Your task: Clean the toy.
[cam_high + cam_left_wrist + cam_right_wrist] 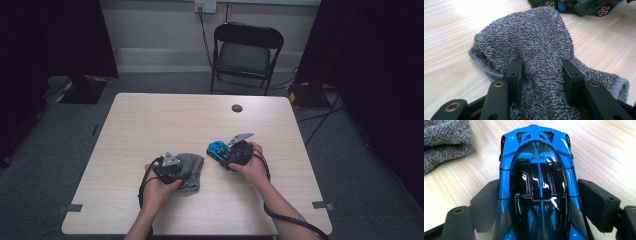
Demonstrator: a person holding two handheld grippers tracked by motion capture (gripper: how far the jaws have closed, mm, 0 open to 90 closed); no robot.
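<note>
While left claw pinches grey towel, right claw straddles blue car lengthwise, nose pointing away, grip unclear

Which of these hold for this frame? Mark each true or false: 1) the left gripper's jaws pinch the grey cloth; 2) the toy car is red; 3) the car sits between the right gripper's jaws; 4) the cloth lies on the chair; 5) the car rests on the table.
1) True: the left gripper pinches a fold of the grey cloth.
2) False: the toy car is blue with a black canopy.
3) True: the right gripper has a jaw on each side of the car.
4) False: the cloth lies on the table; the chair stands behind it.
5) True.
</note>
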